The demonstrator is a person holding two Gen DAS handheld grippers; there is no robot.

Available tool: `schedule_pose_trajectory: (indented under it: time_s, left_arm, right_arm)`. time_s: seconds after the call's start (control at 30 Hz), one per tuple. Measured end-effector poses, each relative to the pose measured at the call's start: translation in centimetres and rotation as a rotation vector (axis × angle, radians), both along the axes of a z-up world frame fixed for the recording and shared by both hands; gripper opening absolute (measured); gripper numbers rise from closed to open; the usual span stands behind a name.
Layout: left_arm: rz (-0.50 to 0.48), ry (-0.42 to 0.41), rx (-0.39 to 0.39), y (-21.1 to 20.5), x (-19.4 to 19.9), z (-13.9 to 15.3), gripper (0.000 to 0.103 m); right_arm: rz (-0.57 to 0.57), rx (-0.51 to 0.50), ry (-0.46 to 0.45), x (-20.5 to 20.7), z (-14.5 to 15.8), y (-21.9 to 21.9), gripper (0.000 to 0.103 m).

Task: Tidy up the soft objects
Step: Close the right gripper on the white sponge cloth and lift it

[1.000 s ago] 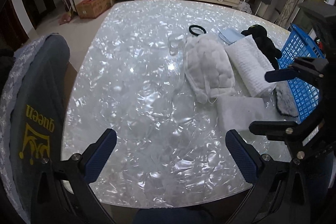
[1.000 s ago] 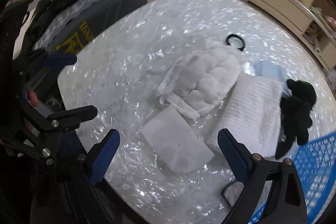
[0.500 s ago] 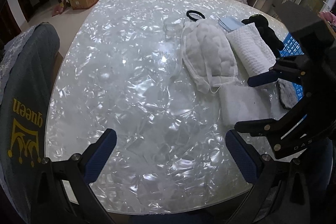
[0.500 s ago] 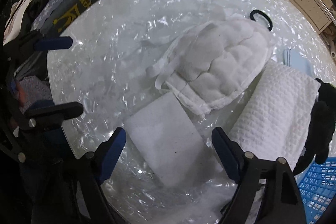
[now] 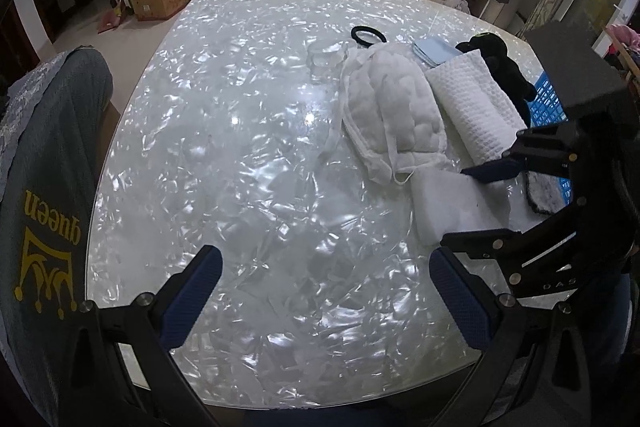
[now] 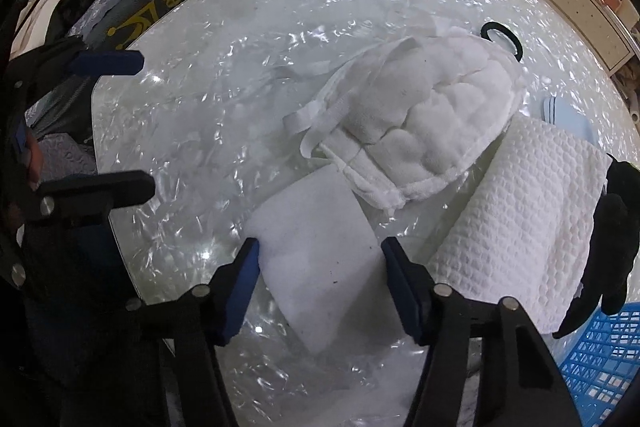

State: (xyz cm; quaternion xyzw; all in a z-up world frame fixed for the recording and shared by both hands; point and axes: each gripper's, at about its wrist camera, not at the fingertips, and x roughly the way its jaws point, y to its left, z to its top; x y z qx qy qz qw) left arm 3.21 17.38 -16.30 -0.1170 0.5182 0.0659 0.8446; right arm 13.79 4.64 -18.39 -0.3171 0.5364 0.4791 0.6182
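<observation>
A white sponge block [image 6: 320, 259] lies at the table's near right edge; it also shows in the left wrist view [image 5: 452, 207]. My right gripper [image 6: 320, 259] straddles it, both blue pads against its sides. Behind it lie a white quilted pad with straps [image 6: 424, 123], a white waffle towel [image 6: 532, 223], a black plush toy [image 6: 612, 235] and a folded light blue cloth [image 6: 568, 115]. A blue basket [image 6: 600, 355] stands at the right. My left gripper [image 5: 320, 291] is open and empty over the near table edge.
A black hair tie [image 5: 368, 35] and a clear glass [image 5: 326, 61] sit farther back on the pearly table [image 5: 240, 147]. A grey chair back with a gold crown print [image 5: 48, 211] stands at the left. A grey-edged cloth [image 5: 542, 195] lies by the basket.
My right gripper has moved down and forward onto the sponge block and its jaws have narrowed around it. My left gripper has stayed open and shifted little.
</observation>
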Motion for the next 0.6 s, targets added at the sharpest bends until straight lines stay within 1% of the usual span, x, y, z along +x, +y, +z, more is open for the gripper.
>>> schedule_pose_trajectory:
  time_s: [0.1, 0.27, 0.4, 0.6]
  left_arm:
    - [0.003, -0.003, -0.001, 0.0, 0.3, 0.4, 0.103]
    - [-0.005, -0.018, 0.012, -0.3, 0.5, 1.3, 0.103]
    - [-0.009, -0.027, 0.017, -0.5, 0.7, 1.9, 0.103]
    - [-0.013, -0.030, 0.014, -0.7, 0.9, 2.4, 0.103]
  right_arm:
    - [-0.008, 0.012, 0.009, -0.1, 0.2, -0.3, 0.051]
    - [-0.062, 0.041, 0.040, 0.3, 1.0, -2.0, 0.051]
    - [-0.107, 0.063, 0.040, 0.8, 2.1, -3.1, 0.051]
    - [-0.140, 0.090, 0.030, 1.7, 3.6, -4.6, 0.051]
